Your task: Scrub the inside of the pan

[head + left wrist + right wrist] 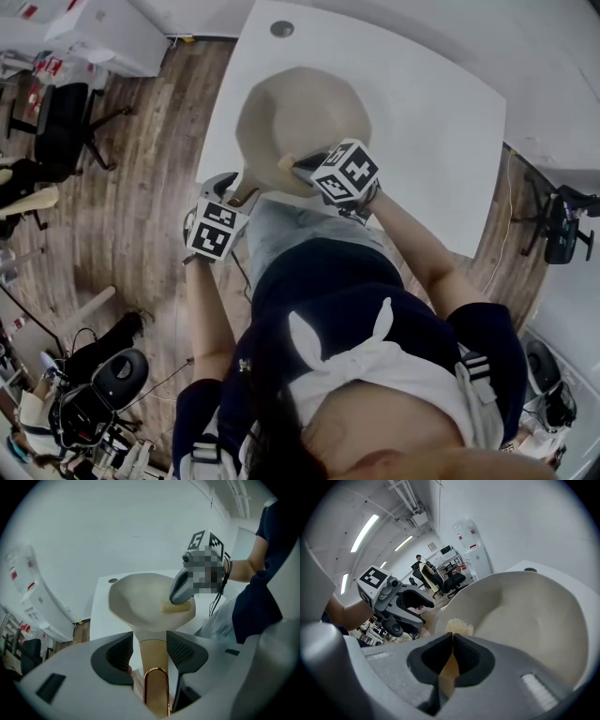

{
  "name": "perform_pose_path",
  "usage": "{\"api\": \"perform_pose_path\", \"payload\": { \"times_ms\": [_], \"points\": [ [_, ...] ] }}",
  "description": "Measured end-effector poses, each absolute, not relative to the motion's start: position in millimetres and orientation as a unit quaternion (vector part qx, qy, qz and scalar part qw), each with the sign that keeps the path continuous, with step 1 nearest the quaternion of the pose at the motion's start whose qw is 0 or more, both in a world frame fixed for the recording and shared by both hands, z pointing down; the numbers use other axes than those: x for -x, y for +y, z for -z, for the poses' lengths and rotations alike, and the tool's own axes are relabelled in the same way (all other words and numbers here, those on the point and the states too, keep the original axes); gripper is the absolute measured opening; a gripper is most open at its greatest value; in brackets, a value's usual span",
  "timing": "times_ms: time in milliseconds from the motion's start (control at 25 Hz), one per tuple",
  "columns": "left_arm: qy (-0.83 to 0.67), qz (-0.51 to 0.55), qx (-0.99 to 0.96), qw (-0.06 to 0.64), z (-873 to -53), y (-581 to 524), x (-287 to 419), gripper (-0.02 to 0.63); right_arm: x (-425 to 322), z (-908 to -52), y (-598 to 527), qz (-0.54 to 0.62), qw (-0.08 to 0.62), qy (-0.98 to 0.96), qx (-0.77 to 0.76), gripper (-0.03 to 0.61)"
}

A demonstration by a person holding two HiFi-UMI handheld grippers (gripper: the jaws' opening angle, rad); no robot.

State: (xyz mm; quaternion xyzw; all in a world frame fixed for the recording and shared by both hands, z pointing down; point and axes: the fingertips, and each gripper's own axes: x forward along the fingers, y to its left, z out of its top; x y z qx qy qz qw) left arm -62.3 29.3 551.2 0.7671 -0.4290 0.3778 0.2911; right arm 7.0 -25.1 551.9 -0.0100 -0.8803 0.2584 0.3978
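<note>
The pan (300, 122) sits on the white surface (441, 122), close to its left edge and near corner. We see broad bare room on the surface to the pan's right and beyond it. The only other thing on the surface is a small round fitting (281, 28) near the far left edge. The pan's handle (246, 192) reaches back toward us, over the near edge. Past the left edge are the wooden floor (150, 216) and an office chair (66, 122), well apart from the pan.

Our left gripper (150, 644) has its jaws released, one on each side of the handle. There is a visible gap at the left pad (123, 651), and we cannot tell whether the right pad (180, 651) touches the handle. The gripper's marker cube covers much of it in the head view.

Our right gripper (452, 641) has its jaws clenched on a yellowish sponge (458, 626). The sponge's tip pokes out past the pads at the pan's near inner wall, just under the rim.

Our own torso hides most of the surface's near edge. The right gripper's cube covers the near rim of the pan in the head view. The right gripper view cuts off the pan's right side, and the left gripper view cuts off the lower end of the handle.
</note>
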Motion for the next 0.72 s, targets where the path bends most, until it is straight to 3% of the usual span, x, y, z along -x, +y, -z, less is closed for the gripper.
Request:
{"api": "perform_pose_path", "payload": {
  "times_ms": [240,720],
  "points": [
    [-0.390,-0.419,-0.762,0.304,-578.3,35.5,52.7,0.224,2.8,-564.5,-17.4,-0.256,0.427,-0.866,0.044,0.008],
    [-0.381,-0.404,-0.769,0.315,-581.5,28.1,52.4,0.235,21.9,-589.9,-8.4,-0.253,0.469,-0.840,0.099,0.008]
  ]
}}
